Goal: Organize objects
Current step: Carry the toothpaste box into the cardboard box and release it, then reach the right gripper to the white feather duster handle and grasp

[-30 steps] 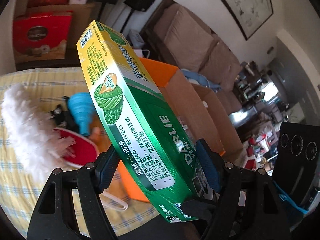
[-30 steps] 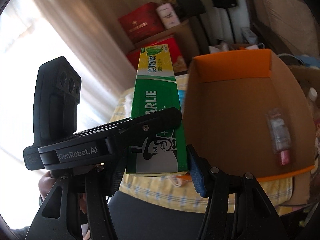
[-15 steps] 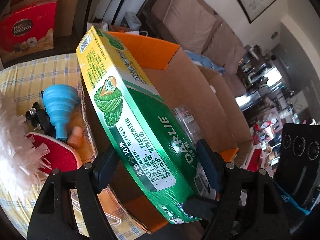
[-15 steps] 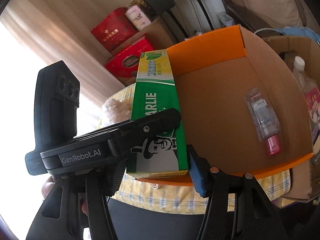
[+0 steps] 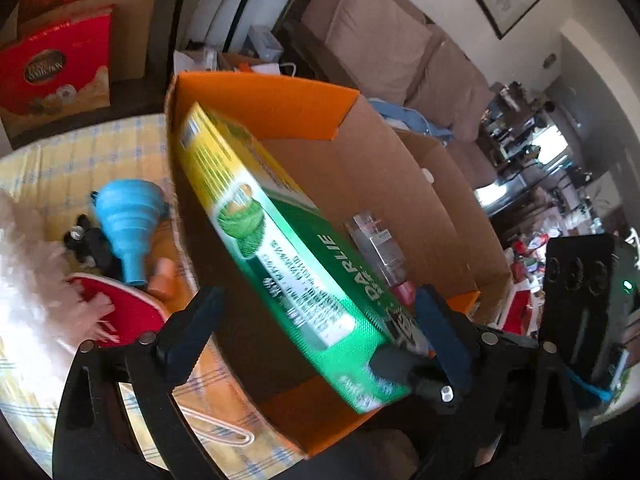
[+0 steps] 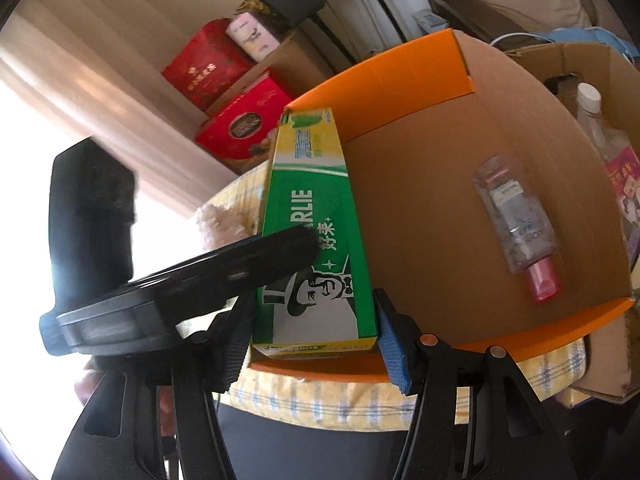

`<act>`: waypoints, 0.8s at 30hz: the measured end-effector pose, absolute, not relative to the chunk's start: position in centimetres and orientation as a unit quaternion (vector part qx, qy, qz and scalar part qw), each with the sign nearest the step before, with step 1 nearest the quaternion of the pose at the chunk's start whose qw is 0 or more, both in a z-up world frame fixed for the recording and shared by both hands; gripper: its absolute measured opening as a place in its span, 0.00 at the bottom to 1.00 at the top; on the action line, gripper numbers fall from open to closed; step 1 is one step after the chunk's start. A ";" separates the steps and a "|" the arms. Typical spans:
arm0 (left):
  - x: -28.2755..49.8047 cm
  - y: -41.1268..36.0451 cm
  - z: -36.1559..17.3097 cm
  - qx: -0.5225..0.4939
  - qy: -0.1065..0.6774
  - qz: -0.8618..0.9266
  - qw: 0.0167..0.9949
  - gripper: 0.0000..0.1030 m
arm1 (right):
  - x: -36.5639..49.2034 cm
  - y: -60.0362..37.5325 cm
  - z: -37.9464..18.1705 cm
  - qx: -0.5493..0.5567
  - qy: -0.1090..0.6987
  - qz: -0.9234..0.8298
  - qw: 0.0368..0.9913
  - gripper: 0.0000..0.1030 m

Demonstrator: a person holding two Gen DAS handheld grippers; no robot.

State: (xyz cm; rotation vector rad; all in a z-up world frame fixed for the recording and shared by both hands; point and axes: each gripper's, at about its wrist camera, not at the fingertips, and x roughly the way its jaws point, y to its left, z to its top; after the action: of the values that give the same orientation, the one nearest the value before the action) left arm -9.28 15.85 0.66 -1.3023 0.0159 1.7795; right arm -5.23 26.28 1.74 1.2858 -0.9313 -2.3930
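Lowered: toothpaste box (image 5: 288,248) is now carried over cardboard box (image 5: 404,184) | left gripper (image 5: 320,332) jaws just widened, clear of it | right gripper (image 6: 316,332) clamped on near end | advice: far end should be laid flat beside bottle (image 6: 516,232).

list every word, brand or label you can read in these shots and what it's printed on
"DARLIE": green and yellow toothpaste box, partly hidden in the right wrist view.
"好来": same box, beside the brand.
Small Chinese print on the box side: blurred, unreadable.
"...COLLECTION", partial: red gift box.
Gold characters on the upper red box: too small.
Clear bottle label: unreadable.
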 end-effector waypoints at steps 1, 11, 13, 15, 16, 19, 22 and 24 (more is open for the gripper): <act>-9.2 15.3 1.0 -0.524 0.006 0.724 0.449 0.93 | -5.3 26.5 1.6 0.445 -0.322 -0.825 0.132 0.57; -8.1 8.9 2.2 -0.505 0.020 0.760 0.408 0.93 | -6.4 25.2 1.5 0.467 -0.266 -0.838 0.095 0.56; -8.2 7.5 2.2 -0.506 0.006 0.761 0.406 0.93 | -6.7 24.4 1.7 0.472 -0.247 -0.842 0.084 0.56; -8.5 6.0 2.0 -0.507 -0.010 0.762 0.404 0.93 | -7.0 23.7 1.8 0.479 -0.235 -0.842 0.081 0.56; -8.5 5.4 1.9 -0.506 -0.016 0.763 0.402 0.93 | -7.4 23.1 1.9 0.483 -0.226 -0.842 0.079 0.56; -8.5 3.8 1.6 -0.505 -0.027 0.767 0.395 0.93 | -8.2 22.1 1.8 0.492 -0.212 -0.841 0.073 0.56; -8.6 2.4 1.1 -0.507 -0.034 0.770 0.386 0.94 | -9.2 20.8 1.5 0.502 -0.195 -0.840 0.067 0.57; -8.3 1.5 0.9 -0.508 -0.034 0.774 0.377 0.94 | -9.6 20.3 1.2 0.508 -0.191 -0.837 0.069 0.58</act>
State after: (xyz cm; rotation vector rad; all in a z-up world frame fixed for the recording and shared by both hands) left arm -8.29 1.47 0.93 -1.2985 -0.0864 1.9786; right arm -9.63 20.33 1.21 1.5296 -0.5745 -2.5204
